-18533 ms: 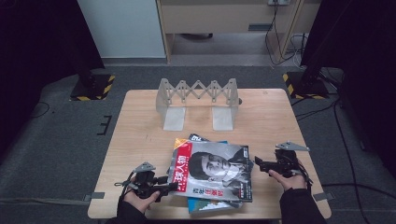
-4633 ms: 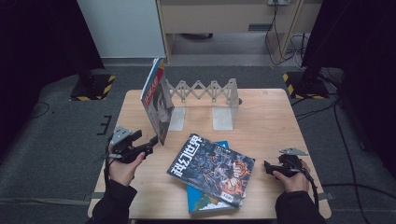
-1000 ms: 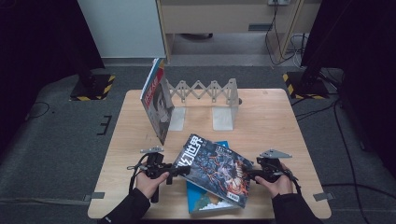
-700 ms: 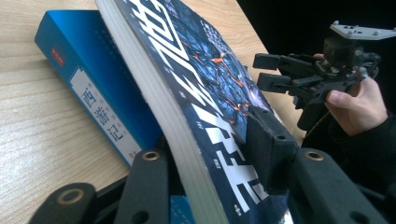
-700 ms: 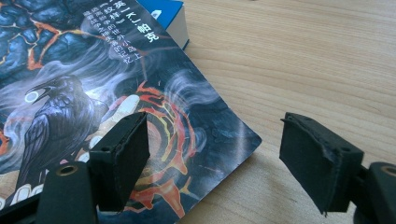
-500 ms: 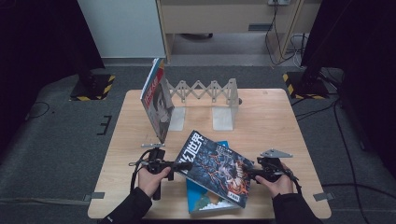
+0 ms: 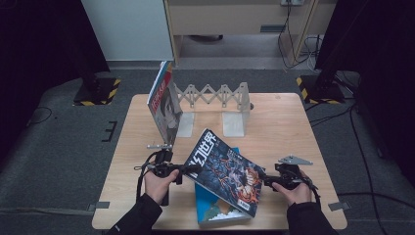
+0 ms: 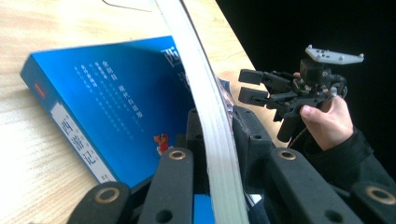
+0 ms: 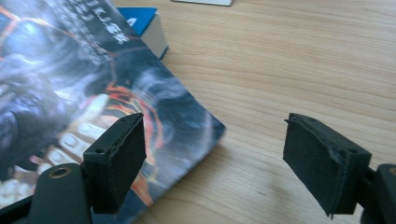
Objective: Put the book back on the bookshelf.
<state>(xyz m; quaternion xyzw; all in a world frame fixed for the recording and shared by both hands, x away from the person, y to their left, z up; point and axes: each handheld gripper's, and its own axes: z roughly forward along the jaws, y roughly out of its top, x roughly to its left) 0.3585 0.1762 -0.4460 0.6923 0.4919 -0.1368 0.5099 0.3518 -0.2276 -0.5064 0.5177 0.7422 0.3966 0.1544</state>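
One magazine (image 7: pixel 165 105) already stands in the rack (image 7: pixel 215 95), while the left gripper (image 7: pixel 182 169), whose jaws have just been closing, pinches the dark magazine (image 7: pixel 225 171) off the blue book (image 7: pixel 218 213), the right gripper (image 7: pixel 266 182) open beside it.

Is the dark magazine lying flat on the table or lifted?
Lifted at one side: the left claw grips the magazine edge, tilting it above the blue book.
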